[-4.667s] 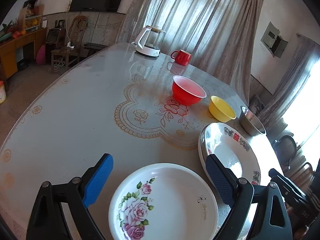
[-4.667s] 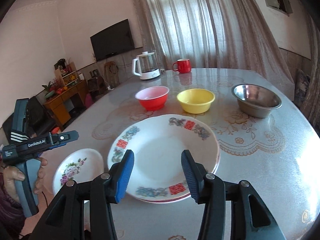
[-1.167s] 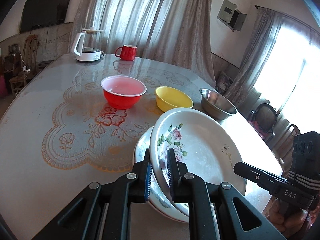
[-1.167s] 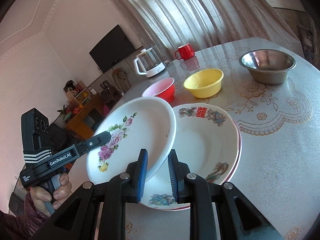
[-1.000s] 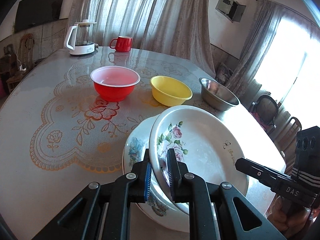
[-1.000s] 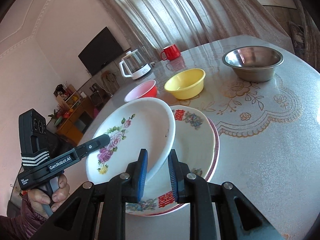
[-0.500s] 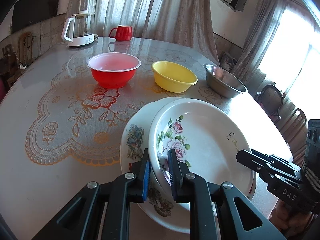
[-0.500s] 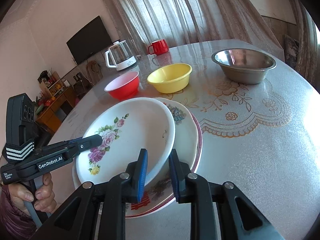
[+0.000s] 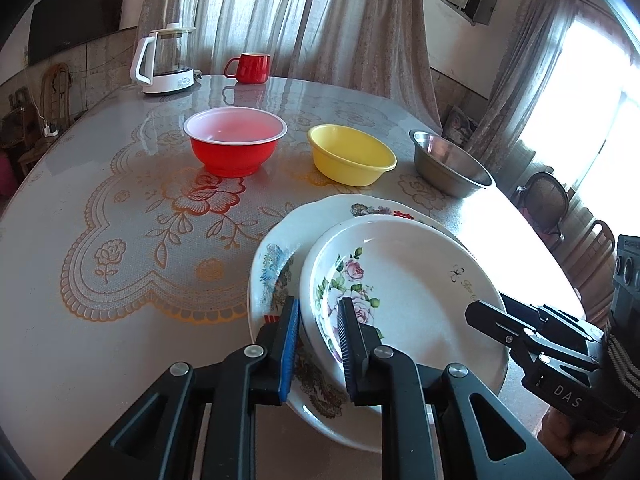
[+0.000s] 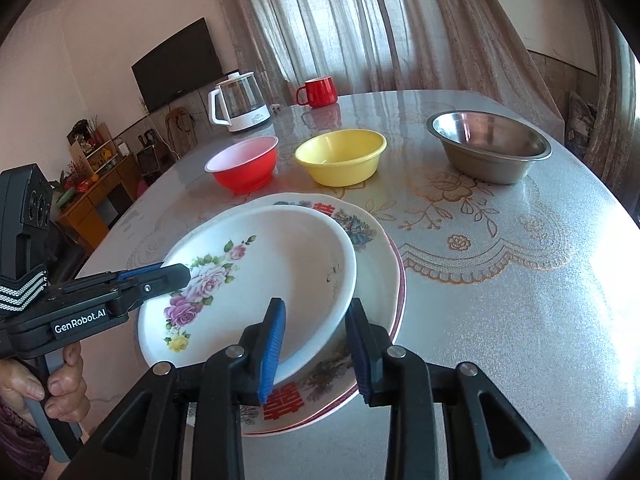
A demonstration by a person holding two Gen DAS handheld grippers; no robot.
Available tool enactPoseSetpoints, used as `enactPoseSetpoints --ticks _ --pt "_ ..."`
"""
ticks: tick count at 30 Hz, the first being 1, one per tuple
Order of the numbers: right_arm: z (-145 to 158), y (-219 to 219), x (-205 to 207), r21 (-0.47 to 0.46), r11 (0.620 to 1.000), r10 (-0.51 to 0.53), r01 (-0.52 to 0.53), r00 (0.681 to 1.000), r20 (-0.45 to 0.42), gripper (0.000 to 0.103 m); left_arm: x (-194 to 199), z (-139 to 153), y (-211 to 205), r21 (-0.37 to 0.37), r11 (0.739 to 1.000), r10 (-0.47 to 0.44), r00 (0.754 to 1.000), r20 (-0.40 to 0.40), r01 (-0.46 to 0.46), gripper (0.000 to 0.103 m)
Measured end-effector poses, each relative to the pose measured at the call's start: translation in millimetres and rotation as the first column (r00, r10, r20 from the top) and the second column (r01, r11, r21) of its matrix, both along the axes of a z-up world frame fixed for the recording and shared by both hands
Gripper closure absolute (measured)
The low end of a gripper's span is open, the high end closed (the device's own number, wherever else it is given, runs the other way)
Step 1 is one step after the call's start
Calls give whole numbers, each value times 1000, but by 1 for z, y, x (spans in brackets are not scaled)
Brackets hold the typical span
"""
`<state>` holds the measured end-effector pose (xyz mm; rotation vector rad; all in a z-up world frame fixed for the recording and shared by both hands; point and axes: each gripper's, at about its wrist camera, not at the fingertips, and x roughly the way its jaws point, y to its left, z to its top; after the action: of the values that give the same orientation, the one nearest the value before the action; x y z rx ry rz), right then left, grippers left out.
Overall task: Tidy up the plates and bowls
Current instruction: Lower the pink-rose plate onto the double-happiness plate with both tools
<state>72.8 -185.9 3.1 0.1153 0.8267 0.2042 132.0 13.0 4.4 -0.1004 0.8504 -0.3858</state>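
A white rose plate (image 9: 404,296) lies on the larger patterned plate (image 9: 276,264) on the table. My left gripper (image 9: 316,340) has its jaws a little apart around the rose plate's near-left rim. My right gripper (image 10: 316,344) is open, its jaws wide on either side of the rose plate's (image 10: 264,276) right rim, above the patterned plate (image 10: 376,264). A red bowl (image 9: 236,146), a yellow bowl (image 9: 350,154) and a steel bowl (image 9: 448,162) stand in a row behind the plates.
A white kettle (image 9: 166,62) and a red mug (image 9: 248,67) stand at the table's far end. Chairs (image 9: 548,200) stand past the right table edge. A cabinet (image 10: 96,184) and a TV (image 10: 176,64) are at the left.
Both grippers lowered the rose plate onto the patterned plate. Their jaws have since opened: the right wide, the left slightly.
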Motion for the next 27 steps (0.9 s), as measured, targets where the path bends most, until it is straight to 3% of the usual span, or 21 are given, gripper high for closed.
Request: enactPoseSetpoints --ticks 3,8,10,18,20,22,27 --pt "-1 8 3 -45 999 15 -15 1000 8 65 -1 1 2 -2 1000 20 1000 1 -20 84" --pt "-2 23 6 -160 987 34 -33 999 4 62 -5 5 7 -25 999 21 1000 1 -21 84" --pt "-1 20 4 -131 991 33 -33 999 4 56 -7 5 5 -16 1000 18 1000 8 -18 84" --pt "7 2 -4 -64 998 -17 18 999 30 56 -12 3 8 -18 999 28 1000 5 -28 82" --pt "9 -2 -5 -50 998 -27 29 999 43 59 -13 3 9 -18 999 29 1000 10 -29 81" --pt "8 -2 -2 -56 998 -21 22 999 35 74 -14 3 9 -14 999 30 999 14 -30 81" --pt "0 6 3 -111 994 -13 16 999 33 81 -18 3 4 8 1000 18 999 32 -18 78"
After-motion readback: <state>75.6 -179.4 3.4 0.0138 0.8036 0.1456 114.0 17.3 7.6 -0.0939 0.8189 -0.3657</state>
